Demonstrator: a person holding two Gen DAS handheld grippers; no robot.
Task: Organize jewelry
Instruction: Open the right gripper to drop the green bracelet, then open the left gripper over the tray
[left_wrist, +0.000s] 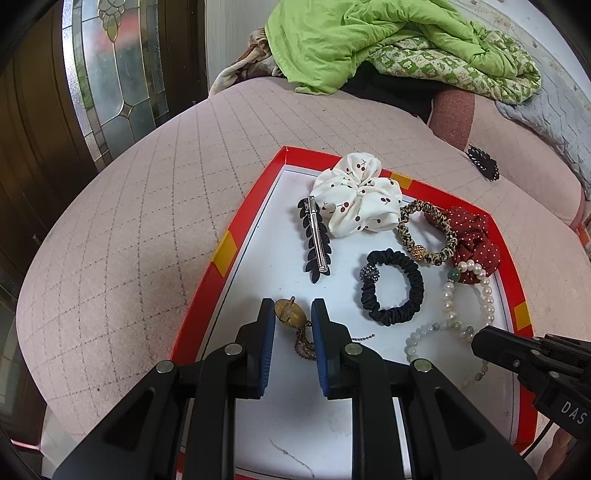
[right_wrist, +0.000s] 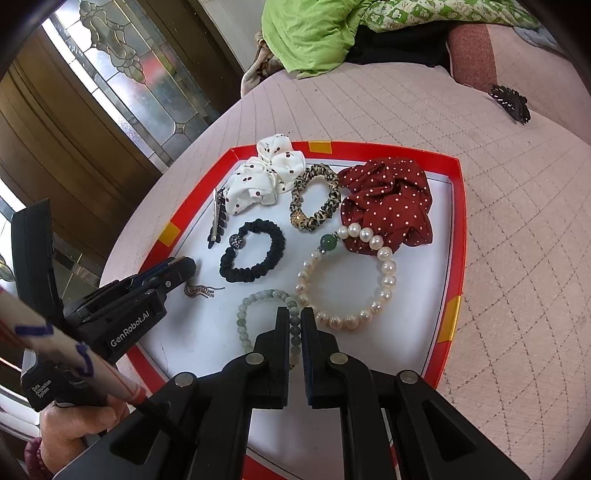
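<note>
Blue pads of the left gripper (left_wrist: 293, 314) stand narrowly apart with a gold brooch (left_wrist: 290, 313) between them, its tassel chains (left_wrist: 306, 345) trailing back over the tray floor; whether the pads press on the brooch cannot be told from the left wrist view. The right gripper (right_wrist: 294, 314) is closed almost to nothing, its tips pinching the beads of a pale jade bracelet (right_wrist: 255, 301) that lies on the white floor of a red-rimmed tray (right_wrist: 448, 321). Touching that bracelet lies a pearl bracelet (right_wrist: 386, 275) with one green bead, its far side resting on a red polka-dot scrunchie (right_wrist: 388, 199). Further out are a black scrunchie (left_wrist: 391, 286), a leopard-print hair tie (left_wrist: 428, 230), a cherry-print white scrunchie (left_wrist: 360, 195) and a black leaf-shaped hair clip (left_wrist: 316, 240). The tray sits on a pink quilted bed (left_wrist: 129, 221). Another black hair clip (right_wrist: 511, 101) lies on the bed well beyond the tray, near a green quilt (left_wrist: 369, 40).
</note>
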